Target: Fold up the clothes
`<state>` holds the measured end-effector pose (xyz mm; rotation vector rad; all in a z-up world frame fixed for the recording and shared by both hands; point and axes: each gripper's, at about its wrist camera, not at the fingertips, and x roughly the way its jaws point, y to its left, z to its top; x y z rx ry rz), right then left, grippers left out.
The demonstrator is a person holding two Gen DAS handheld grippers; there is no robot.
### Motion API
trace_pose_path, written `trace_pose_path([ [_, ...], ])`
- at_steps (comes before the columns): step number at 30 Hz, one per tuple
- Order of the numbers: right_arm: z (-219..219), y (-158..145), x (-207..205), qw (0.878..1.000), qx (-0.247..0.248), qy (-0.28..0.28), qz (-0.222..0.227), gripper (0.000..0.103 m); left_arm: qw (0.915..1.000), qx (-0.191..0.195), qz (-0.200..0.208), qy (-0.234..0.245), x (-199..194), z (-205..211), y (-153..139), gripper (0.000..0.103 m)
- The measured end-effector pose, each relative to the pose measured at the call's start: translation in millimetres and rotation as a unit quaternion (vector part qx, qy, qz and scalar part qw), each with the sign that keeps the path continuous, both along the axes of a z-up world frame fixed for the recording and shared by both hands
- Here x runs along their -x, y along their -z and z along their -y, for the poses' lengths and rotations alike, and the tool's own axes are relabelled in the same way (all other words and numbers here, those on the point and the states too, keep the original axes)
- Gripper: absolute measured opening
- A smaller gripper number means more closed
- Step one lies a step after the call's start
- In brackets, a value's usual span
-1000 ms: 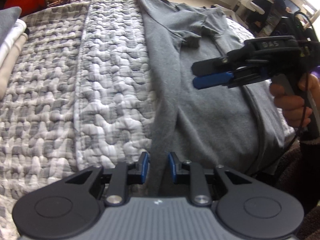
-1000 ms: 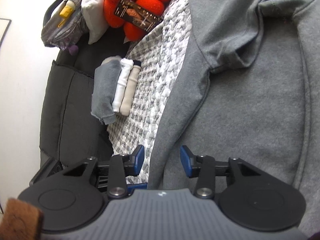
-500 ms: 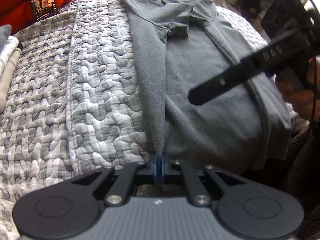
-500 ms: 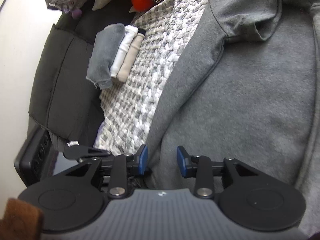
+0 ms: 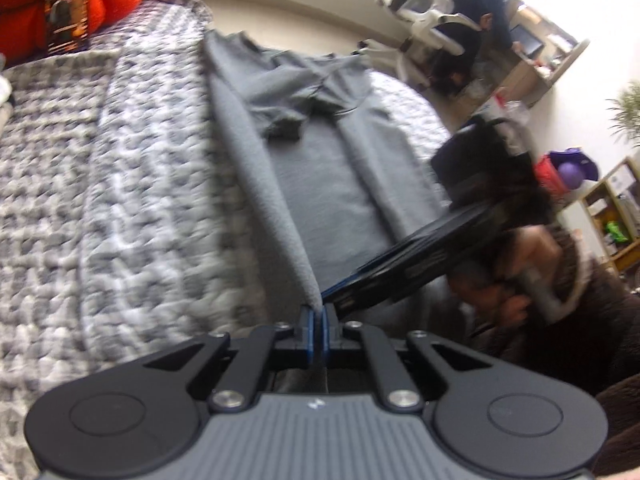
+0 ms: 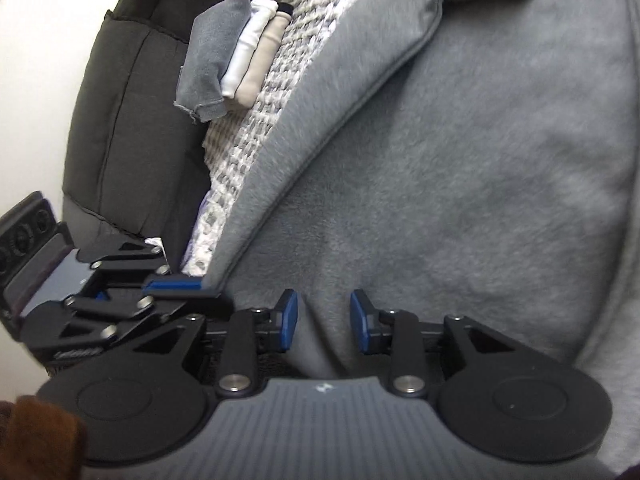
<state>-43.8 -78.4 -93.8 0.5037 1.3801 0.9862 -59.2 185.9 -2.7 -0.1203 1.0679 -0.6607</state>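
The left gripper (image 5: pixel 319 316) pinches the gray shirt (image 5: pixel 316 184) hem; the right gripper (image 6: pixel 324 316) gapes wide around cloth just ahead — pull now, and that side may slip and bunch.

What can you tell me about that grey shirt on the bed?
The grey shirt looks like soft, slightly fuzzy knit. It lies lengthwise on a grey-and-white quilt, both long sides and a sleeve folded inward. The left tool is shut on its near folded edge; the right tool is open over the hem beside it.
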Motion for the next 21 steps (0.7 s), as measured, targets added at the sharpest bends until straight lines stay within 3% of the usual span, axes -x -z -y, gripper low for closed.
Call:
trace_pose_path([
  [3, 0.6, 6.1, -2.8, 1.000, -0.008, 0.008, -0.018, 0.022, 0.9999, 0.002, 0.002, 0.012, 0.1, 12.6, -4.7, 0.004],
  [6, 10.6, 6.8, -8.5, 0.999, -0.021, 0.026, -0.035, 0.031, 0.9998, 0.004, -0.001, 0.017, -1.5, 20.2, -4.0, 0.004],
  [12, 46.0, 0.9, -21.6, 0.994, -0.031, 0.094, -0.037, 0.038, 0.9996, 0.002, -0.009, 0.028, -6.1, 33.7, 1.2, 0.004],
  [21, 82.8, 8.1, -32.7, 0.976, -0.100, 0.180, -0.072, 0.051, 0.9981, -0.003, -0.039, 0.049, -18.7, 60.3, 23.6, 0.004],
])
